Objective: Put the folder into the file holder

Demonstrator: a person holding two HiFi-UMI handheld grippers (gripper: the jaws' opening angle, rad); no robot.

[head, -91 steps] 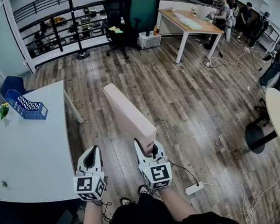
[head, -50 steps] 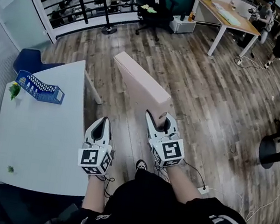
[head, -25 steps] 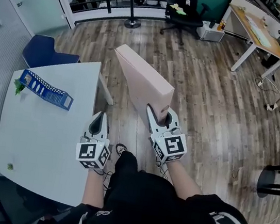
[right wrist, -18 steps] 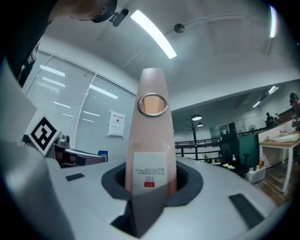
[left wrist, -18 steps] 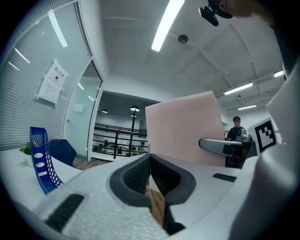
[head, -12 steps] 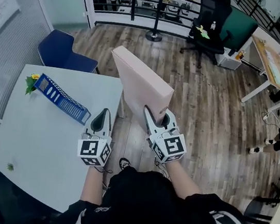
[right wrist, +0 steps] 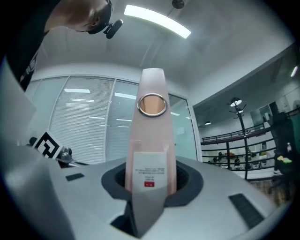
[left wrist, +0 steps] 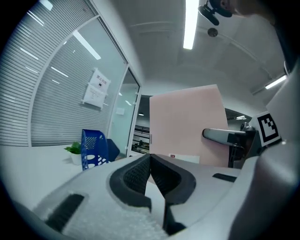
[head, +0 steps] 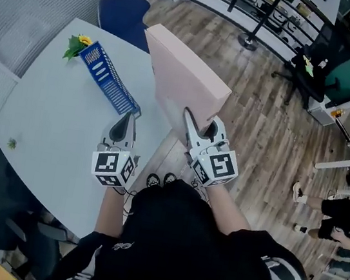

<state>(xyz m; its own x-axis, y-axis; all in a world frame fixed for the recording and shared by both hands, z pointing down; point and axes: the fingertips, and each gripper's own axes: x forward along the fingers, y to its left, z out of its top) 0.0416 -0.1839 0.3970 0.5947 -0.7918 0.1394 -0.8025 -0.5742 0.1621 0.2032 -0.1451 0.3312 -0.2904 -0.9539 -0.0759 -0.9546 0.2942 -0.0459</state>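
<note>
Head view: the right gripper [head: 200, 131] is clamped on the narrow spine of a large pale pink cardboard folder [head: 183, 78]. It holds the folder upright in the air above the right edge of the white rounded table [head: 40, 129], partly over the wooden plank floor [head: 261, 129]. The folder is outside the long blue perforated plastic file holder [head: 109, 79], which rests on the table just left of the folder as seen from above. The holder's far end is beside a small green plant with a yellow flower [head: 76, 43]. The left gripper [head: 125, 122] hovers over the table near the holder's nearer end and touches nothing.

Right gripper view: the jaws of the right gripper [right wrist: 150, 182] press both sides of the folder's spine [right wrist: 152, 133], which rises straight between them. The spine carries a white label and, above it, a metal-rimmed finger hole.

Left gripper view: the left gripper [left wrist: 150, 163] has its black ribbed pads meeting at the tips with nothing between them. Past them the broad pink face of the folder [left wrist: 185, 126] stands to the right. The blue file holder [left wrist: 91, 149] is on the table to the left, with the plant [left wrist: 73, 150] next to it.
</note>
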